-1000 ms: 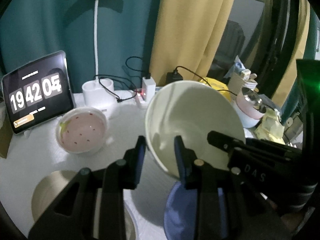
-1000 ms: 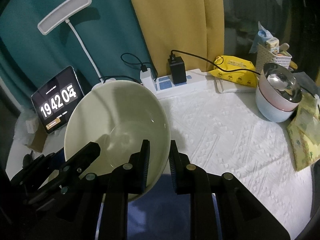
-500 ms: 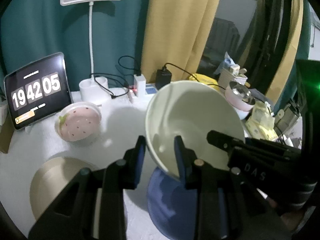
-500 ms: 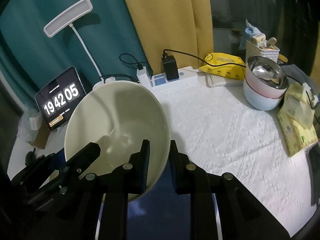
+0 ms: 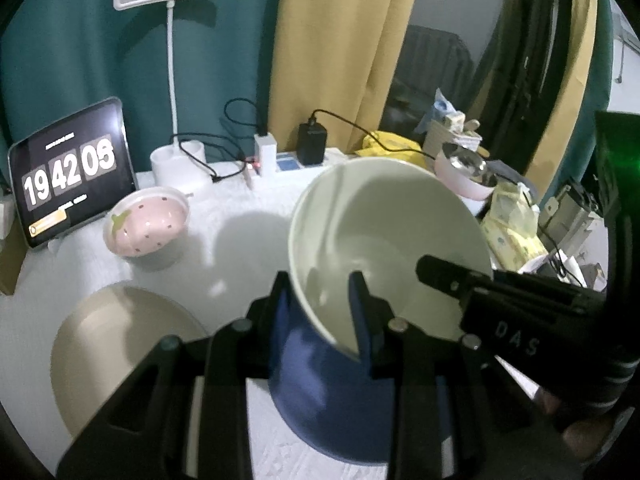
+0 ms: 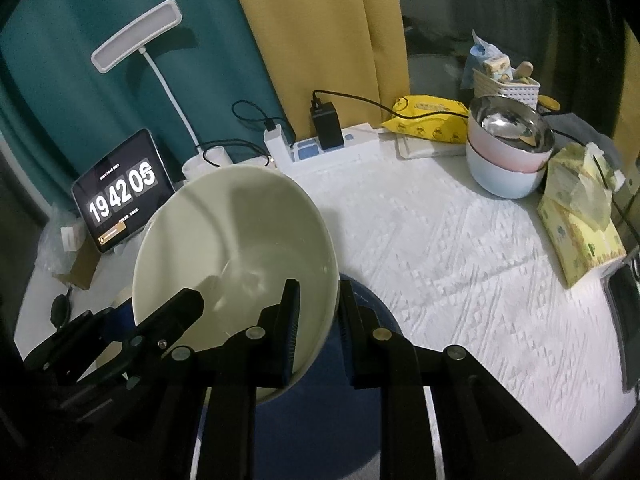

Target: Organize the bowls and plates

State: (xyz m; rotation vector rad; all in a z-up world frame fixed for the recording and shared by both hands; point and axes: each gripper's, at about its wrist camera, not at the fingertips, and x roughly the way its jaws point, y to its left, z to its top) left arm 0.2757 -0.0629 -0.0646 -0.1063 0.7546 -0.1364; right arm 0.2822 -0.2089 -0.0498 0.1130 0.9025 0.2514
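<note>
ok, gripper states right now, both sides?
Left gripper: closed on the rim of the cream bowl, one finger inside, one outside.
Right gripper: closed on the same bowl's rim at the opposite side.

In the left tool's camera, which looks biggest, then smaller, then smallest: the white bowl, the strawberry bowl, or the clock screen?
1. White bowl, though it is held close to the camera, so it may look extra big.
2. Clock screen.
3. Strawberry bowl, only slightly smaller-looking than the screen, so those two are nearly alike.
</note>
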